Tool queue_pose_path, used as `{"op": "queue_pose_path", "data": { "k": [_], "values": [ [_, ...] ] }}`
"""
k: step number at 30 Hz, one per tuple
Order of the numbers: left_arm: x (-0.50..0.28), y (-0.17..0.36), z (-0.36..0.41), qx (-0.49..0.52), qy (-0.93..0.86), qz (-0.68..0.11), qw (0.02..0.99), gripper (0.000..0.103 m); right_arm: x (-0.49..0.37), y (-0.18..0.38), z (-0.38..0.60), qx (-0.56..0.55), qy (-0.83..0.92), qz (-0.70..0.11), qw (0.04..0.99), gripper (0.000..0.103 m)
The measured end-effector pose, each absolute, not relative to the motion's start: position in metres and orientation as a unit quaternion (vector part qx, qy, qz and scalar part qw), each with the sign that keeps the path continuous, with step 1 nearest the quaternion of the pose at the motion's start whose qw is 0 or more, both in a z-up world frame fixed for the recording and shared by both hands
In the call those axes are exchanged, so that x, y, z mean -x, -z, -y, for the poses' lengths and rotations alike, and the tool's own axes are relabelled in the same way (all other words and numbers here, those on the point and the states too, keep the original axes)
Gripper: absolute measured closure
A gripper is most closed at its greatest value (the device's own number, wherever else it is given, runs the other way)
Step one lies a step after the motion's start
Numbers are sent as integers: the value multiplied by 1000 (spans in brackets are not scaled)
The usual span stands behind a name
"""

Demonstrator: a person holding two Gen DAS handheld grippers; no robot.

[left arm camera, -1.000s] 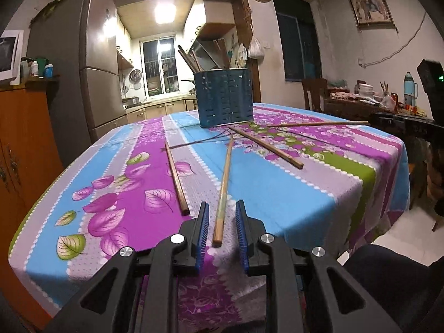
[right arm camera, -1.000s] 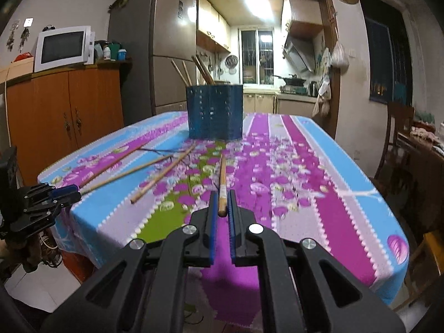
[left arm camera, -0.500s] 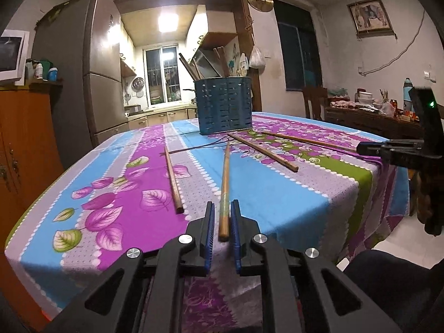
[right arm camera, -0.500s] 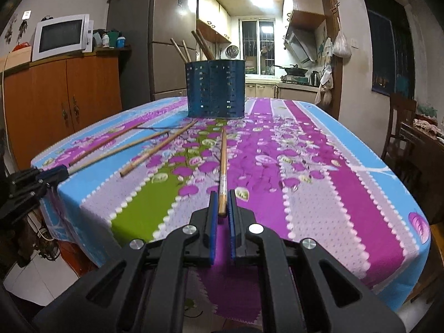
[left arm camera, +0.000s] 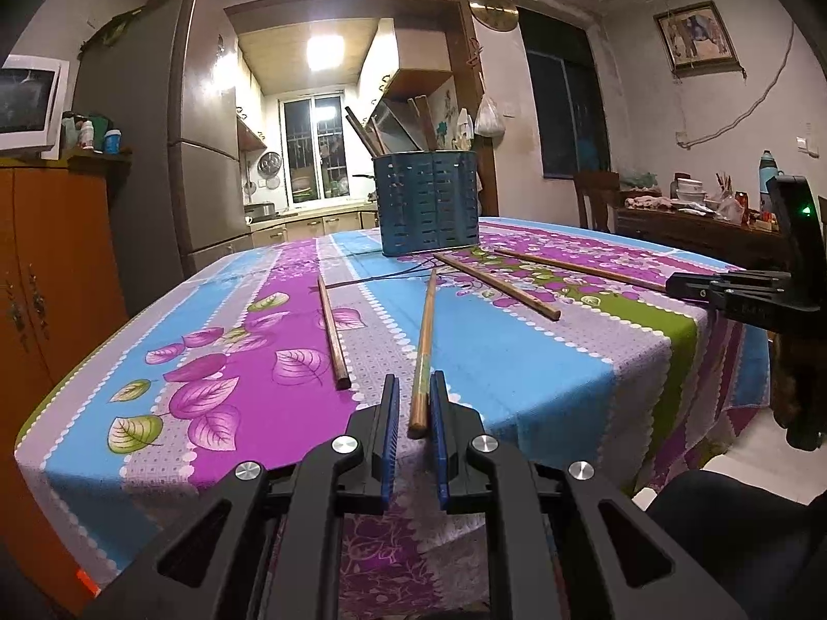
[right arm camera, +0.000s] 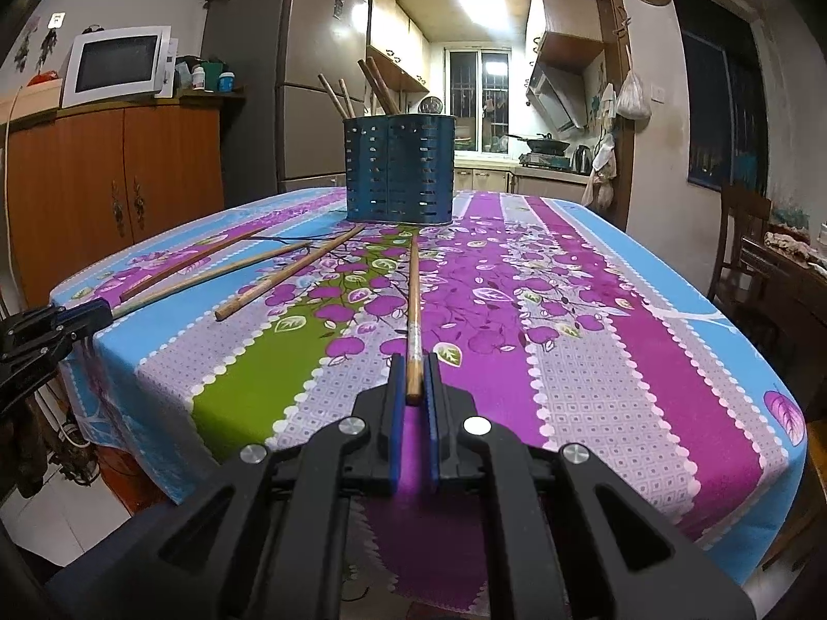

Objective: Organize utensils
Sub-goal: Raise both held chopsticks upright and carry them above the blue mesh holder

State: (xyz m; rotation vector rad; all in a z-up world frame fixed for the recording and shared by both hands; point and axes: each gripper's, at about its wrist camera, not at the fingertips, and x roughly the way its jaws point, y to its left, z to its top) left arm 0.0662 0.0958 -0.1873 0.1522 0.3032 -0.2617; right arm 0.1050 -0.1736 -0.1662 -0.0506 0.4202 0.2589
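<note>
A blue slotted utensil holder point(left arm camera: 428, 204) point(right arm camera: 399, 170) stands at the far end of the floral tablecloth point(left arm camera: 517, 361), with several chopsticks upright in it. My left gripper point(left arm camera: 415, 387) is shut on the near end of a wooden chopstick point(left arm camera: 426, 320) whose tip lies toward the holder. My right gripper point(right arm camera: 412, 369) is shut on the near end of another chopstick point(right arm camera: 413, 289), which also points at the holder. Two loose chopsticks point(left arm camera: 331, 330) point(left arm camera: 496, 284) lie on the cloth to either side of the left one. The other gripper appears at each view's edge point(left arm camera: 723, 289) point(right arm camera: 77, 315).
A grey fridge point(right arm camera: 289, 77) and an orange wooden cabinet point(right arm camera: 119, 181) with a microwave point(right arm camera: 116, 64) stand left of the table. A wooden chair point(right arm camera: 739, 243) and a cluttered side table point(left arm camera: 692, 227) are to the right. A person's dark-clothed leg point(left arm camera: 723, 516) sits below the table edge.
The left jaws closed onto the chopstick that lay between them. The right gripper sank toward the table with its chopstick, which now lies lower along the cloth.
</note>
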Motion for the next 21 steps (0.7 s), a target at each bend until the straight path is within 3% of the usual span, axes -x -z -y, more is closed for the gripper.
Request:
{"op": "queue_pose_path", "data": {
  "k": [4, 10, 21],
  "values": [
    [-65, 186, -91, -79, 128, -154, 977, 95, -105, 166, 173, 29, -127, -209, 969, 98],
    [-61, 169, -87, -80, 136, -149, 976, 96, -98, 149, 176, 15, -133, -201, 970, 98],
    [-50, 73, -85, -72, 148, -53, 985, 96, -80, 54, 180, 41, -150, -117, 981, 98]
  ]
}}
